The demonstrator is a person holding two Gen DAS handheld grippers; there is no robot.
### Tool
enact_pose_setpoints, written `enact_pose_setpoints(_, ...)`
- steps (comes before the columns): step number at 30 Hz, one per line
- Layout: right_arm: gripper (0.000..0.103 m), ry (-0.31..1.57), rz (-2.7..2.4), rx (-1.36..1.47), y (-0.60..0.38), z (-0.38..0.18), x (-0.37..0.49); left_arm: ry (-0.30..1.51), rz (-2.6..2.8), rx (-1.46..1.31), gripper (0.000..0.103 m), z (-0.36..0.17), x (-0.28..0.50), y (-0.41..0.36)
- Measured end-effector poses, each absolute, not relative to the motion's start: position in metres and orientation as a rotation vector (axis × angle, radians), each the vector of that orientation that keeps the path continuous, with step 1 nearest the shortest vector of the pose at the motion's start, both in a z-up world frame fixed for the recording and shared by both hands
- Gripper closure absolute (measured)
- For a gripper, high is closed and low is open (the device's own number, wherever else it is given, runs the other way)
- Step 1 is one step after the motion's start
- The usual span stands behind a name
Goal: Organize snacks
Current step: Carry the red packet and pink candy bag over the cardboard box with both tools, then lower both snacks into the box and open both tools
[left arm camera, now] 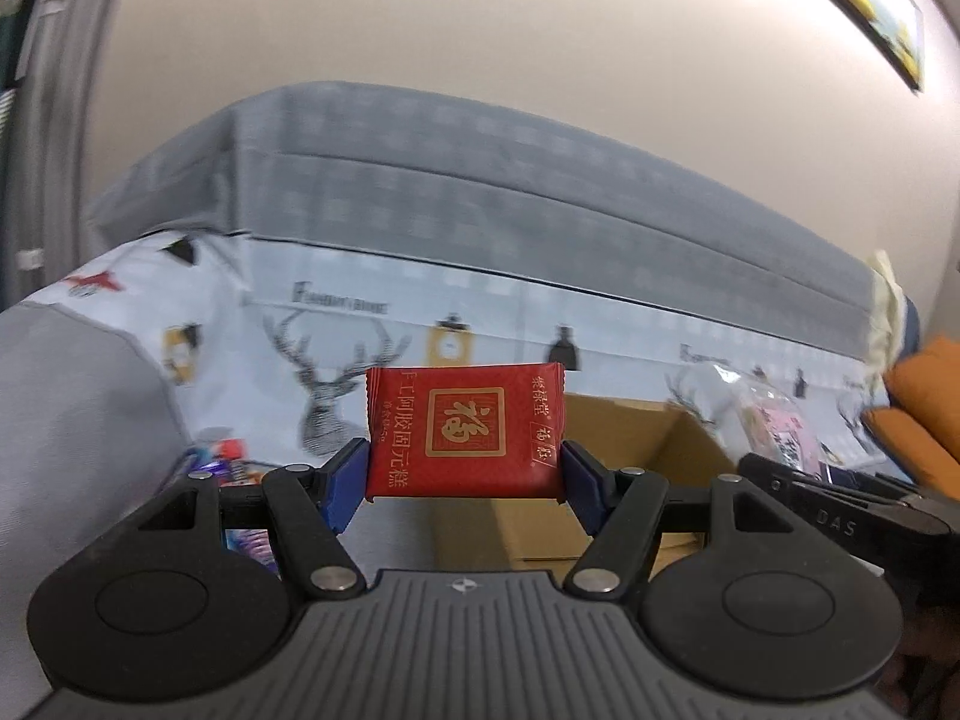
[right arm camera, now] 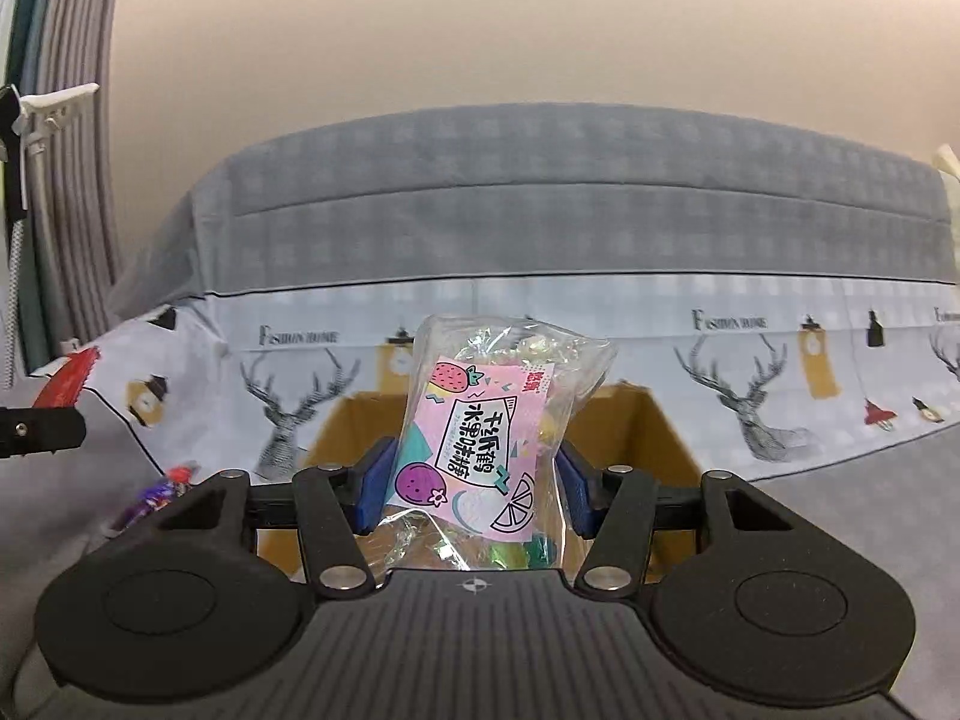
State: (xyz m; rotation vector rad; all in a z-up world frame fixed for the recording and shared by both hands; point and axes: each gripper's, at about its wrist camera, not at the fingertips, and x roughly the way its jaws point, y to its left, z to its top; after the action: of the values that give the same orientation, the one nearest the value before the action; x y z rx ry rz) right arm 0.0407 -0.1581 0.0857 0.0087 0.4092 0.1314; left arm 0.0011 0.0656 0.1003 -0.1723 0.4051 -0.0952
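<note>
— Between the blue fingers (left arm camera: 347, 483) of the left gripper (left arm camera: 465, 480), what do you make out?

— A flat red foil snack packet with gold characters (left arm camera: 465, 429), pinched at both side edges and held upright in the air. Behind and below it stands an open brown cardboard box (left arm camera: 636, 462), with a bed in a deer-print sheet (left arm camera: 336, 360) further back.

— And the right gripper (right arm camera: 468, 480)?

— Its fingers are closed on a clear plastic bag of wrapped candies with a pink fruit label (right arm camera: 480, 438), gripped at the lower middle, top end up. The same cardboard box (right arm camera: 654, 438) sits straight beyond it, open.

— Anything else lying about?

— A few small purple-wrapped snacks (right arm camera: 162, 492) lie to the lower left on the grey surface beside the box. From the left wrist view, the right gripper's black body shows at the right edge, carrying its candy bag (left arm camera: 774, 420).
</note>
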Motion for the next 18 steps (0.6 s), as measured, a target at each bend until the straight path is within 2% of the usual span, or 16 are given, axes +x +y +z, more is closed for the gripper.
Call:
enact_pose_setpoints(8,0.045,0.385,0.092,-0.038,-0.186,0.083,0.043,0.361,-0.188,-0.061,0.03,0.103,0.034,0.013)
enact_pose_setpoints(18,0.044,0.401,0.069,-0.088,-0.189,0.078,0.049,0.388,-0.208,-0.011,0.03,0.079,0.045,-0.011)
